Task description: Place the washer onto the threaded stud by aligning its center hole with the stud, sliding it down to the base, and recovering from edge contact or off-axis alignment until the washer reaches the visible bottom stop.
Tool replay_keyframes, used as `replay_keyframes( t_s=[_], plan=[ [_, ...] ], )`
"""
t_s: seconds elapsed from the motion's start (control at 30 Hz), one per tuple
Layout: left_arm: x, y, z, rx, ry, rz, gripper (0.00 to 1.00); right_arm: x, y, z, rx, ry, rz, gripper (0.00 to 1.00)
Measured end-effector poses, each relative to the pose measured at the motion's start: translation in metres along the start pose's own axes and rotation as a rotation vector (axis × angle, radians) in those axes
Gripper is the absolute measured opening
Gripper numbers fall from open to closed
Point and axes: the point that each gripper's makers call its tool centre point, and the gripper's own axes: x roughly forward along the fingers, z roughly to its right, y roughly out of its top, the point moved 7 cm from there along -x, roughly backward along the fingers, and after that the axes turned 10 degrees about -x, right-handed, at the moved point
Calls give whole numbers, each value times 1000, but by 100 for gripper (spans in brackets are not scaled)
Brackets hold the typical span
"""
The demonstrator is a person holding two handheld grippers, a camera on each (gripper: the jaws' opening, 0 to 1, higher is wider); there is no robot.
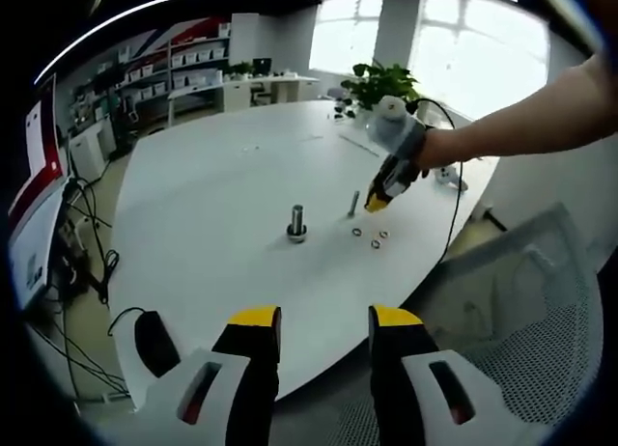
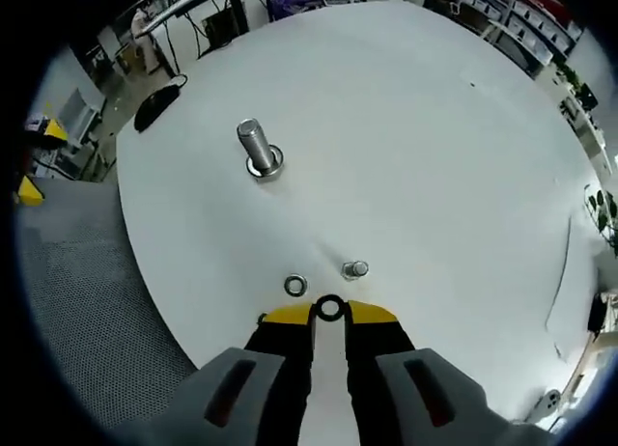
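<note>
Right gripper (image 2: 329,312): jaws nearly closed, pinching a washer (image 2: 329,308) at the tips, just above the white table (image 2: 435,147). Left gripper (image 1: 325,322): jaws parted, empty, at the table edge. Threaded stud (image 2: 257,147) stands upright, well apart. Second washer (image 2: 295,286) and nut (image 2: 355,269) lie beside the held washer.

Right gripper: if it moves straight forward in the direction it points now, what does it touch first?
The right gripper points down at the white table, and the dark washer sits right at its fingertips, so probably that washer first, then the tabletop. Whether it already touches is unclear.
</note>
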Motion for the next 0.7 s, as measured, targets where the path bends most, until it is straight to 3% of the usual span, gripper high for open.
replay_keyframes(
  t_s=[0.5, 0.7],
  plan=[
    [-2, 0, 0, 6, 4, 3, 34, -22, 16, 14, -83, -44, 26, 13],
    [-1, -1, 1, 10, 4, -2, 34, -15, 20, 13, -115, -45, 35, 13]
  ],
)
